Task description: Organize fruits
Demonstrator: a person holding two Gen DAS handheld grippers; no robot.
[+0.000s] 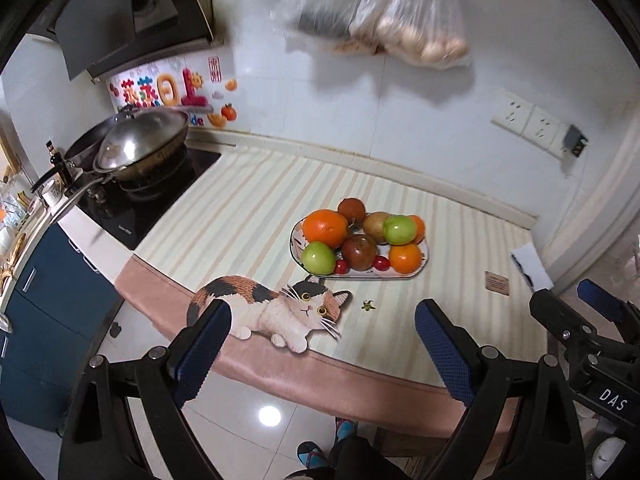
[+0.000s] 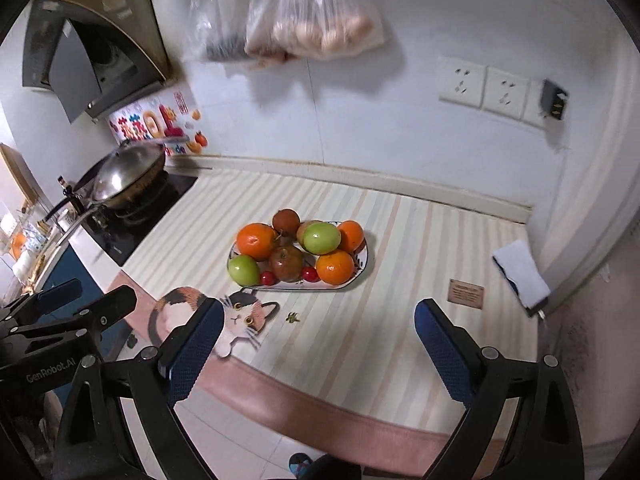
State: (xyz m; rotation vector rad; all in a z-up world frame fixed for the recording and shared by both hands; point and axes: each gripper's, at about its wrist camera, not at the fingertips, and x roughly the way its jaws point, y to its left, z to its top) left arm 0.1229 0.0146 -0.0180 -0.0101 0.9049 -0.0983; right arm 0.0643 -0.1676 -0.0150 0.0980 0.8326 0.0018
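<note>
An oval white plate (image 1: 423, 259) (image 2: 362, 266) sits on the striped counter mat, piled with fruit: oranges (image 1: 325, 227) (image 2: 335, 267), green apples (image 1: 318, 258) (image 2: 321, 237), a dark red apple (image 1: 359, 252) (image 2: 287, 263), a brown fruit (image 1: 351, 209) (image 2: 286, 221) and small red cherry tomatoes (image 1: 341, 267) (image 2: 267, 278). My left gripper (image 1: 324, 344) is open and empty, held off the counter's front edge, short of the plate. My right gripper (image 2: 320, 344) is open and empty, also before the front edge. The right gripper also shows at the right of the left wrist view (image 1: 576, 304).
A lidded wok (image 1: 140, 144) (image 2: 124, 176) sits on the black stove at left. Plastic bags (image 1: 384, 16) (image 2: 304, 20) hang on the wall above. A cat picture (image 1: 272, 308), a small leaf scrap (image 1: 367, 305) (image 2: 292, 317), a brown tag (image 2: 466, 292) and a white cloth (image 2: 520, 272) lie on the mat.
</note>
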